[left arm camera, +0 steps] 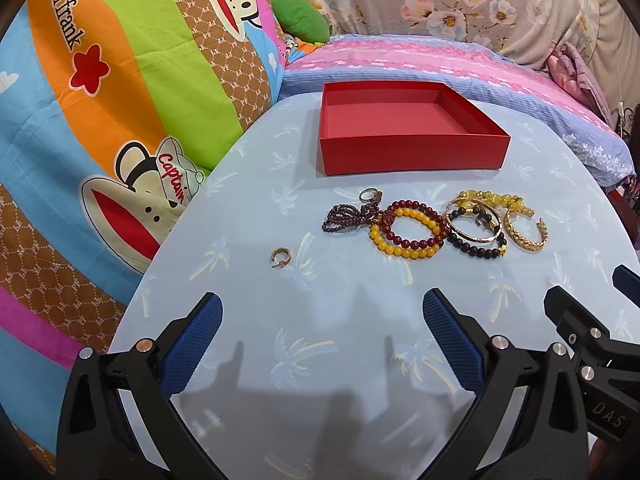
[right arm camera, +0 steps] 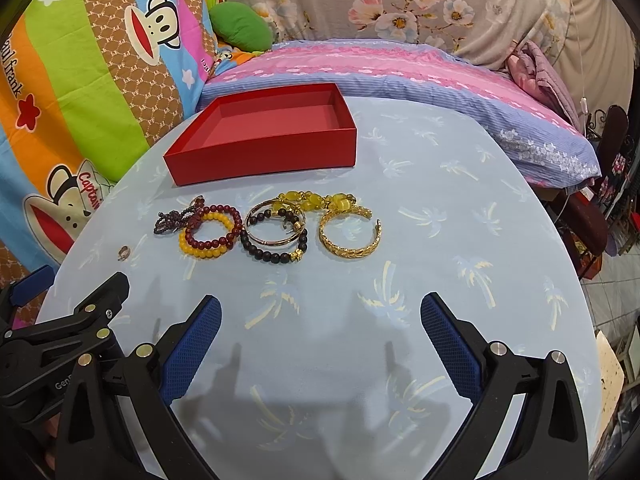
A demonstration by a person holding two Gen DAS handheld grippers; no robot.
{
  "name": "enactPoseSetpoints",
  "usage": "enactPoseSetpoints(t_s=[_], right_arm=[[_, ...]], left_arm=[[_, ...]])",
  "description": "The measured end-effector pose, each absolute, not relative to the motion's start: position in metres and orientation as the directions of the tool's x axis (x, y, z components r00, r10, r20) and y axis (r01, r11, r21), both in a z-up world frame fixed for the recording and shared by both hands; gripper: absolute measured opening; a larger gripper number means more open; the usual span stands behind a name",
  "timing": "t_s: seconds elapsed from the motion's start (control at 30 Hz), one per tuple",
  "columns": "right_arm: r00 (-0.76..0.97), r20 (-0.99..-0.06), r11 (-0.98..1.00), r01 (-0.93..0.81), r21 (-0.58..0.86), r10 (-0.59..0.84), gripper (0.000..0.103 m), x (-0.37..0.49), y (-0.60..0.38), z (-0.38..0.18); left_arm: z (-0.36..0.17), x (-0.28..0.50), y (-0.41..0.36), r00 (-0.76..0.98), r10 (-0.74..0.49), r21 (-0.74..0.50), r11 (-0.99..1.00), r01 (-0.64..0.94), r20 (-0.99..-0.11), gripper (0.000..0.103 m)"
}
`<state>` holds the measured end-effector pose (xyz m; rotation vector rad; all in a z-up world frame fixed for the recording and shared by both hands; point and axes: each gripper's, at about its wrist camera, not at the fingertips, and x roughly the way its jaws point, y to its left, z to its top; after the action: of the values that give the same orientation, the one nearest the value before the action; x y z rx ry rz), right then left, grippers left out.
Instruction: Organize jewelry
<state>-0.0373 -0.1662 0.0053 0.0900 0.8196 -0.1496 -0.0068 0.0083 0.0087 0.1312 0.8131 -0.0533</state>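
An empty red box (left arm camera: 412, 156) (right arm camera: 260, 164) stands at the far side of the pale blue palm-print table (left arm camera: 320, 360). In front of it lies a row of jewelry: a dark purple bead piece (left arm camera: 344, 218), red (left arm camera: 416, 245) and yellow bead bracelets (left arm camera: 400, 252), a black bead bracelet (left arm camera: 472, 246) (right arm camera: 272, 257), a yellow stone bracelet (right arm camera: 312, 199) and a gold cuff (left arm camera: 524, 240) (right arm camera: 348, 246). A small ring (left arm camera: 281, 257) (right arm camera: 124, 252) lies apart at the left. My left gripper (left arm camera: 323, 300) and right gripper (right arm camera: 321, 301) hover side by side near the front edge, both open and holding nothing.
A striped cartoon quilt (left arm camera: 100, 120) rises along the table's left edge. Pink and blue bedding (left arm camera: 440, 64), a green cushion (left arm camera: 300, 16) and floral fabric (left arm camera: 440, 0) lie behind the box. Dark furniture (right arm camera: 588, 216) and a tiled floor show past the right edge.
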Motion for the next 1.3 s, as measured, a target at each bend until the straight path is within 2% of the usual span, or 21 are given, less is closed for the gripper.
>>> enactPoseSetpoints(t_s=[0.73,1.3], right_arm=[[0.652,-0.753,0.985,0.171,0.031,-0.090,0.096,-0.027,-0.174,-0.003],[0.625,-0.769,0.967,0.250,0.037,-0.132,0.096,0.014,-0.208,-0.018]], left_arm=[[0.000,0.010,0.015,0.664,-0.004,0.066,0.995,0.080,-0.747,0.096],[-0.007,0.042,0.009,0.632,-0.022,0.041,0.996,0.085,-0.775,0.096]])
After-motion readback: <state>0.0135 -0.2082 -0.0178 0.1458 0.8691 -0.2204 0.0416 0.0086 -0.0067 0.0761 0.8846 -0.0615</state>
